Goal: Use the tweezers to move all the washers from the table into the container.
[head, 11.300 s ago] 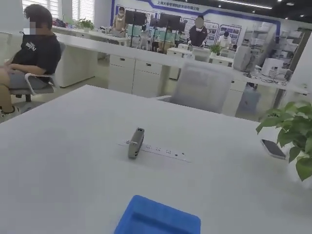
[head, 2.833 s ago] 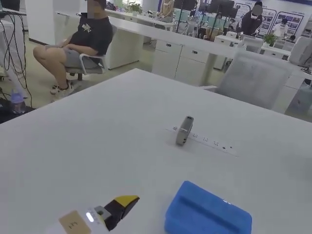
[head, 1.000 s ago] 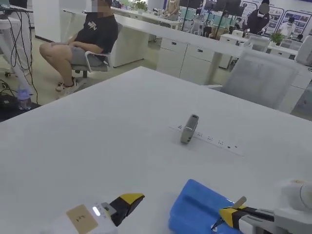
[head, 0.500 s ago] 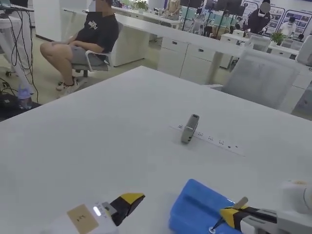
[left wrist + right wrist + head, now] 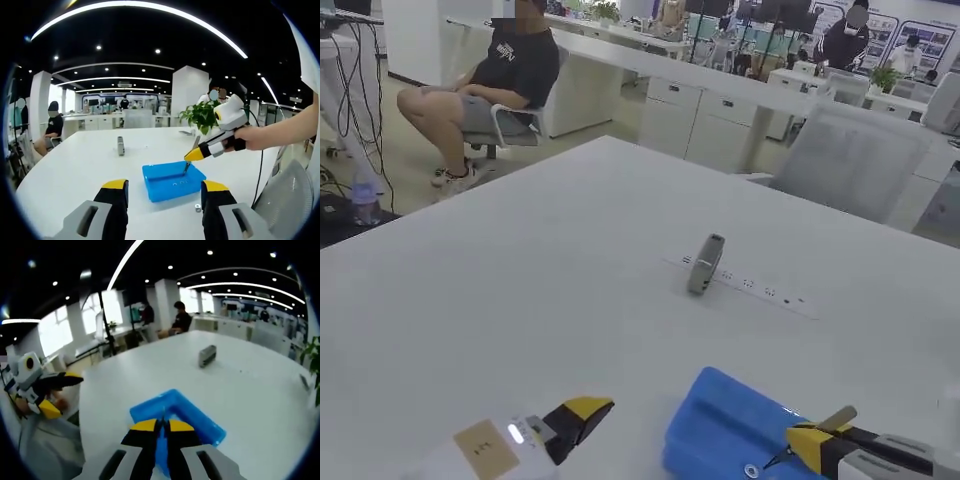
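In the head view the white table (image 5: 520, 300) runs broad and bare to its far edge, with free surface left of and beyond the blue container (image 5: 720, 420) near the picture's bottom. The one obstacle is a grey device (image 5: 705, 264) standing upright on a power strip (image 5: 760, 292) well beyond the container. The left gripper (image 5: 588, 409) sits low to the container's left, apart from it. The right gripper (image 5: 812, 441) reaches in from the right over the container, pinching the tweezers (image 5: 839, 417). A washer (image 5: 750, 469) shows at their tips against the blue; whether it is held or lying there I cannot tell. In the left gripper view that gripper's own jaws stand wide apart with nothing between them, and the container lies just ahead. A couple of small washers lie on the container's floor, and two more lie on the table beside the right-hand jaw, off the container's near corner. A hand (image 5: 247, 142) holds the right gripper above, the tweezers slanting down into the container. A plant (image 5: 200, 115) stands behind, and the table is open to the left. In the right gripper view its jaws are pressed together on the thin tweezers over the container's near corner. Open table stretches beyond, and the left gripper is at the far left by the table's edge.
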`<move>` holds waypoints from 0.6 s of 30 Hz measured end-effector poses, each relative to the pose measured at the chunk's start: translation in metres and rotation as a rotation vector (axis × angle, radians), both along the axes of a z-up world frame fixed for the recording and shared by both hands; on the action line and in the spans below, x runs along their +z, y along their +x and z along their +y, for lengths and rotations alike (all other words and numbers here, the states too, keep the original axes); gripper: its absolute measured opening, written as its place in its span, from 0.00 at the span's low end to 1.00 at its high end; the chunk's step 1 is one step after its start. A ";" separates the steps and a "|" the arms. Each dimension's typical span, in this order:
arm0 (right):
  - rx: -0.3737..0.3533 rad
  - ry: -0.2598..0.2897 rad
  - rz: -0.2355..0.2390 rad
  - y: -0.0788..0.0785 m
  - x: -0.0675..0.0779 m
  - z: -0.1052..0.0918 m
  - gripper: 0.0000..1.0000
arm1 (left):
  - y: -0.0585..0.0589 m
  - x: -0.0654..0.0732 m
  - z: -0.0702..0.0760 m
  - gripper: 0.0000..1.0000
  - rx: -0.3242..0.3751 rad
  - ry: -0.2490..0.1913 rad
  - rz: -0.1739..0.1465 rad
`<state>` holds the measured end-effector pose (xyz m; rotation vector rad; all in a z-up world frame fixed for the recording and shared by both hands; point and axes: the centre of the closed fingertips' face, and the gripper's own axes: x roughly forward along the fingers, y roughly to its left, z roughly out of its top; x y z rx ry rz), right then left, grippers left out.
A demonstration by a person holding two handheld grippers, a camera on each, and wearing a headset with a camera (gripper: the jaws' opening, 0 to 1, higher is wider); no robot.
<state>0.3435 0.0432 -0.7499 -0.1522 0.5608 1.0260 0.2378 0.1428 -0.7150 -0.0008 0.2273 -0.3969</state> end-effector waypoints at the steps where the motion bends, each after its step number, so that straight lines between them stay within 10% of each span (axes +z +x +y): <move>1: 0.003 0.003 0.002 -0.004 0.002 0.000 0.03 | 0.000 0.000 0.000 0.58 0.000 0.001 0.001; 18: 0.060 -0.019 0.058 -0.048 -0.018 0.004 0.03 | 0.000 -0.003 -0.001 0.57 -0.006 0.016 0.012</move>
